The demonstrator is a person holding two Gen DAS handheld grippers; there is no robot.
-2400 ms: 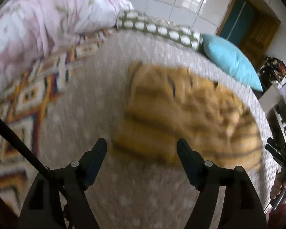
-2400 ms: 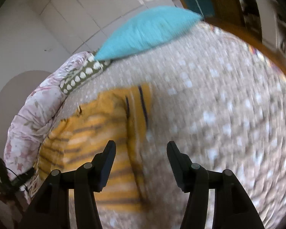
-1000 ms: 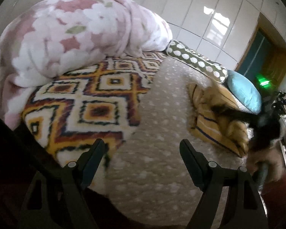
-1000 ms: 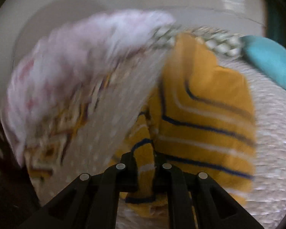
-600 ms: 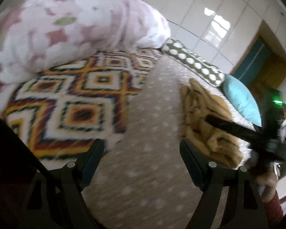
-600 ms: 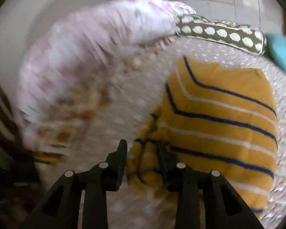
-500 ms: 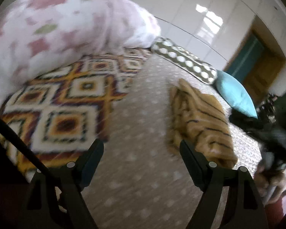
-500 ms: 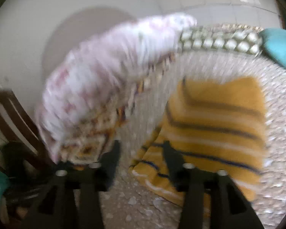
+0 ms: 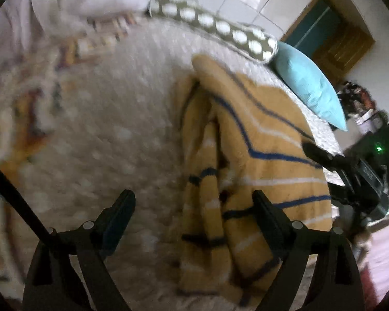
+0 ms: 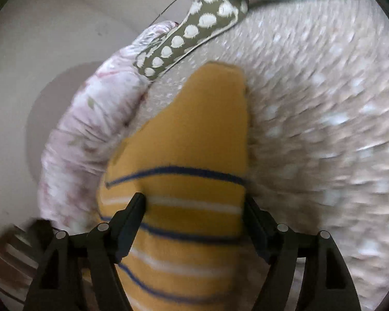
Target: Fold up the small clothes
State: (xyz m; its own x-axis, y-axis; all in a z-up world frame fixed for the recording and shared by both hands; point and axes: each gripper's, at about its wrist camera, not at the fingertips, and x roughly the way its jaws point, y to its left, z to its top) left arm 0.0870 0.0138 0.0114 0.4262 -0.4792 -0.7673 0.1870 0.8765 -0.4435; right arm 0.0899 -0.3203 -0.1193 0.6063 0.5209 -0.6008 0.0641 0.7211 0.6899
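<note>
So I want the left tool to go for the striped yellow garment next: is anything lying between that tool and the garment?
Nothing visible. The left tool is open over the dotted bedspread, and the yellow striped garment lies directly ahead, partly between its fingers. The right tool, also open, is over the garment's far side, not in the path.

Both wrist views look down closely at the folded mustard-yellow striped knit garment [image 9: 259, 155] [image 10: 189, 171], shared mid-frame.
</note>
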